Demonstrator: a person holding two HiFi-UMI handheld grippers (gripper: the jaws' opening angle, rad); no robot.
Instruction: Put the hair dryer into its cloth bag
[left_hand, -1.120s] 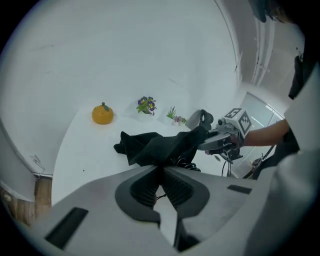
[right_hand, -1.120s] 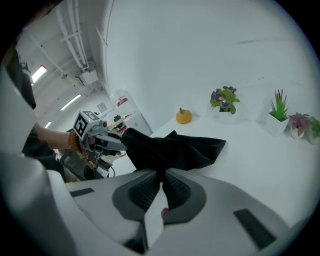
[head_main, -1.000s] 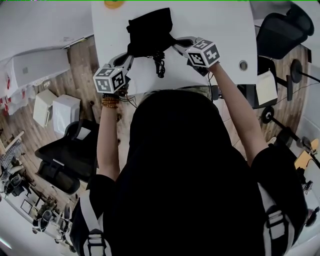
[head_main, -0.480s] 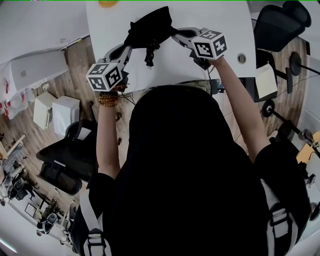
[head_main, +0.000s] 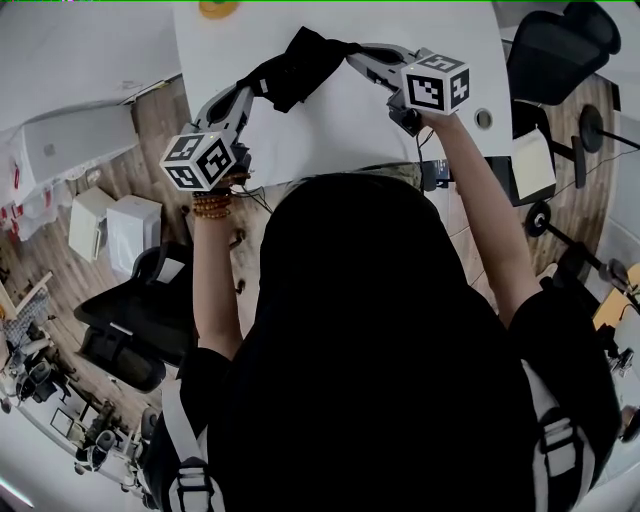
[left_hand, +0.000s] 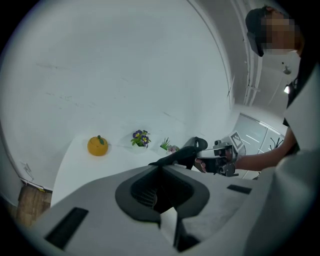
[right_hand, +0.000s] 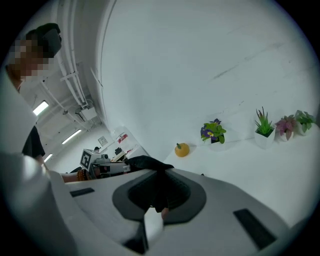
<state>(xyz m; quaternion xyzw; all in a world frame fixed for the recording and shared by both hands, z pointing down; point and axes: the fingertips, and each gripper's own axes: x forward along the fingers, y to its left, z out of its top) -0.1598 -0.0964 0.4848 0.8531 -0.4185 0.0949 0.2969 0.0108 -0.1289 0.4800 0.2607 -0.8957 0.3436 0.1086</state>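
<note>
Cloth, black and limp, is what both my jaws are pinching: the bag (head_main: 297, 68) sags in soft folds between my left gripper (head_main: 258, 86) and right gripper (head_main: 352, 50), held above the smooth white table (head_main: 340, 120) near its far edge. Whether the hair dryer sits inside, I cannot tell.

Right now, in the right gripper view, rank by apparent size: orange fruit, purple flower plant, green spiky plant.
1. Green spiky plant and purple flower plant: they look alike, so unranked.
2. Orange fruit: smallest, but it seems farther from the camera.
</note>
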